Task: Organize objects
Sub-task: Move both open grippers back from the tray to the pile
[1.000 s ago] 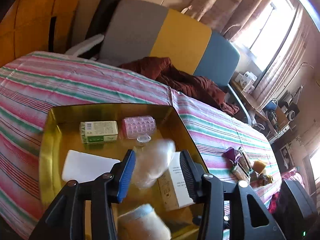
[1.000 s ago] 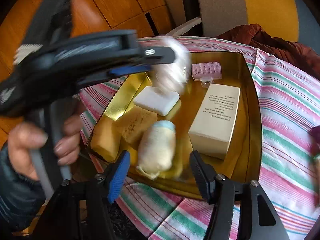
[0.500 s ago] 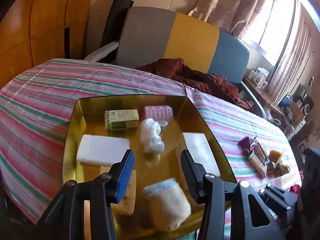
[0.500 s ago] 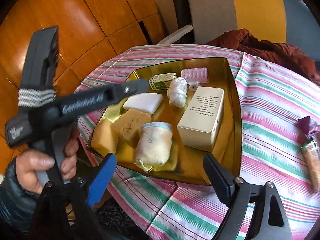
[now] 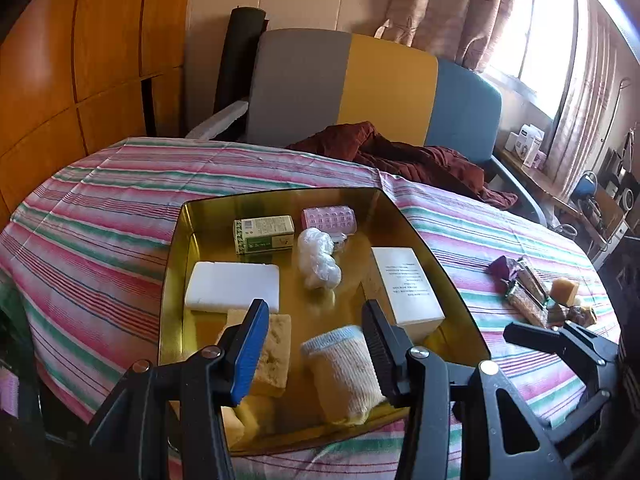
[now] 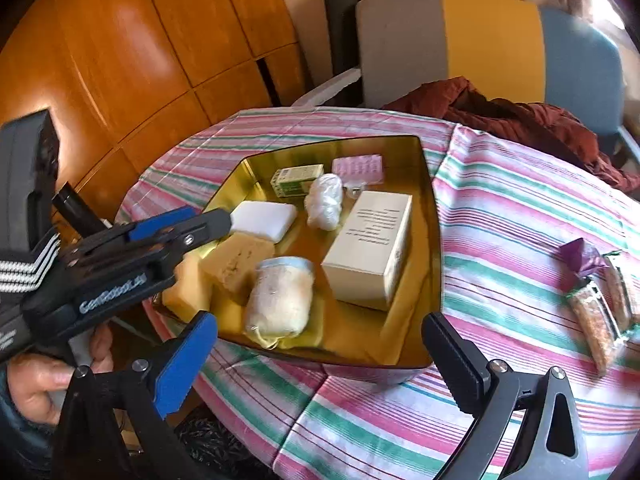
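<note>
My counter (image 6: 520, 208) has a striped cloth. On it the gold tray (image 6: 434, 240) sits in the frame centre, and snack packets (image 6: 596, 312) lie at right.

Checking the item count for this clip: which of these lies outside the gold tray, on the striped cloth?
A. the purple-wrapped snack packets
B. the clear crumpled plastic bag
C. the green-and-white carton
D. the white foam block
A: the purple-wrapped snack packets lie on the striped cloth, well right of the gold tray; the other three sit inside it.
</note>
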`<state>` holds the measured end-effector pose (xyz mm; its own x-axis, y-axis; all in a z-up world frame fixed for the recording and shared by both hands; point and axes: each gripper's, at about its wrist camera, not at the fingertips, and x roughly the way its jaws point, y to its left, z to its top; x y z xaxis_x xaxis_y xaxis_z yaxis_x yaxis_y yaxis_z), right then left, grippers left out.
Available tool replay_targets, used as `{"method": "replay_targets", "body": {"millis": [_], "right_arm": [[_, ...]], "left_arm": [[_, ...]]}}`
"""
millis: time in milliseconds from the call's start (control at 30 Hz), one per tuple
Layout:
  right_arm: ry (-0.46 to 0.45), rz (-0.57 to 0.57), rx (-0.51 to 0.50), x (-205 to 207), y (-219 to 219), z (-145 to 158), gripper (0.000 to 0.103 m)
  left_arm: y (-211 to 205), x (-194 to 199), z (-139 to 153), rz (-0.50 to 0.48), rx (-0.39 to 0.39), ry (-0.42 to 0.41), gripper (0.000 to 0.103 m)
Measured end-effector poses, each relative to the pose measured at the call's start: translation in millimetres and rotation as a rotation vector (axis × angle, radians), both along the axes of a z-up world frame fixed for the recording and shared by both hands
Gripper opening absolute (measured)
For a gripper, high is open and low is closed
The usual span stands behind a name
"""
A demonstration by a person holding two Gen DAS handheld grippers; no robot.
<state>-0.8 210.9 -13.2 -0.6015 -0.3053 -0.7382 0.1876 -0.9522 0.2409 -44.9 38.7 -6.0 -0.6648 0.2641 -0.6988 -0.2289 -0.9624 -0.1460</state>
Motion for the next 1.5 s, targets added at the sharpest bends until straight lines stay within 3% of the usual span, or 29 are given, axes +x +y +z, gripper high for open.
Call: {"method": "replay_targets", "body": {"millis": [233,1000,1500], "right_arm": [[0.007,-0.058,0.005,3,18,4,0.103],[-0.055,-0.361,0.024,31,136,-10,0.103],[-0.041,-0.561,0.104,61,234,15,0.103]], "left_arm": [[10,7,-1,-0.037,0.004,-0.013,0.049],[63,26,8,-0.199,-0.033,-0.01,0.049],[108,36,9,-0.335,-0.064,-0.016,0.049]]}}
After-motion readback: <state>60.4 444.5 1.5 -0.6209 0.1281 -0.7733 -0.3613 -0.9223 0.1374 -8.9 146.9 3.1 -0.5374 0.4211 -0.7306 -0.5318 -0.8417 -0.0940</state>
